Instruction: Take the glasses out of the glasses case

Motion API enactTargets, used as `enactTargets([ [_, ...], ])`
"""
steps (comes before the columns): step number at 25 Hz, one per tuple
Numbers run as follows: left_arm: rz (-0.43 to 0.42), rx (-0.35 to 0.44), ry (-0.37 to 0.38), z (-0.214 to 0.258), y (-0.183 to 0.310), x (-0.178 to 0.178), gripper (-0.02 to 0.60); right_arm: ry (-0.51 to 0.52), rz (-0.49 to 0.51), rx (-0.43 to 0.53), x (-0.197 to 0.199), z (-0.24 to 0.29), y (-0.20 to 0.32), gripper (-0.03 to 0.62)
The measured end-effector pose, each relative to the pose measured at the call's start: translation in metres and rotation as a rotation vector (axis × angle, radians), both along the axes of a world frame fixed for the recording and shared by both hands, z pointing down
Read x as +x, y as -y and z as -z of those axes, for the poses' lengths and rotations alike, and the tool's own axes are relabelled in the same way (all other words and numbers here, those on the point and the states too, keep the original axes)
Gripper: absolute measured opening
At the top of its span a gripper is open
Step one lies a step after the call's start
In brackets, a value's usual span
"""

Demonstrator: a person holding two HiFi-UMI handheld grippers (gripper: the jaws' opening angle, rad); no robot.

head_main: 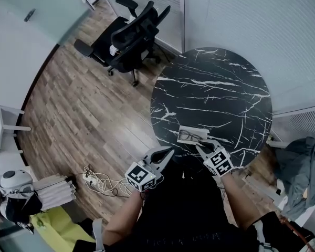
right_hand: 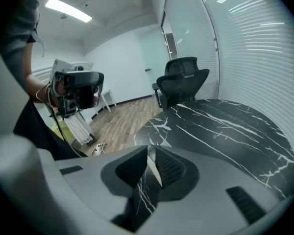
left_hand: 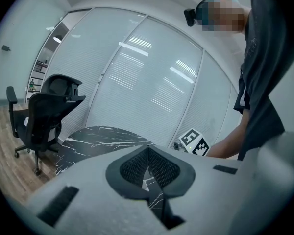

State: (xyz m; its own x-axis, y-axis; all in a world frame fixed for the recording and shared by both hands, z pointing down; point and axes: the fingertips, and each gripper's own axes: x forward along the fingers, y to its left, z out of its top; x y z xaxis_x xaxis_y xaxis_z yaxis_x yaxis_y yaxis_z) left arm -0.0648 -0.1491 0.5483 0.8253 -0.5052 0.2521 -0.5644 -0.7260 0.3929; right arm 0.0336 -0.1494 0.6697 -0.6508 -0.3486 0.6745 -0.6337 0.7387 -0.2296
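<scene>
Dark-framed glasses (head_main: 191,136) lie on a pale, flat glasses case (head_main: 203,132) near the front edge of the round black marble table (head_main: 215,83). My right gripper (head_main: 200,147) reaches the case's near right corner. In the right gripper view its jaws (right_hand: 151,153) stand almost together, with a thin pale edge of the case (right_hand: 156,173) between the pads. My left gripper (head_main: 170,151) hangs just off the table's front rim, left of the case. Its pads (left_hand: 148,150) meet at the tips with nothing held.
A black office chair (head_main: 128,33) stands on the wood floor behind the table's left side. White cables (head_main: 102,182) lie on the floor at my left. Glass walls with blinds run behind the table. Grey cloth (head_main: 299,167) sits at the right.
</scene>
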Motion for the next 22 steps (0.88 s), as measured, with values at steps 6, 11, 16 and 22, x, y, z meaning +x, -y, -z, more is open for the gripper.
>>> enactTargets([
  [6, -0.005, -0.012, -0.002, -0.002, -0.002, 0.0, 0.018, -0.076, 0.067, -0.031, -0.008, -0.026, 0.006, 0.035],
  [11, -0.001, -0.021, -0.006, -0.003, -0.004, -0.003, 0.018, -0.121, 0.083, -0.056, -0.01, -0.041, 0.005, 0.035],
  [16, 0.008, -0.023, -0.004, -0.006, -0.004, -0.007, 0.018, -0.21, 0.135, -0.036, -0.009, -0.059, 0.01, 0.035],
  [22, 0.005, -0.032, 0.008, -0.009, -0.005, -0.007, 0.018, -0.248, 0.166, -0.045, -0.014, -0.07, 0.016, 0.035],
])
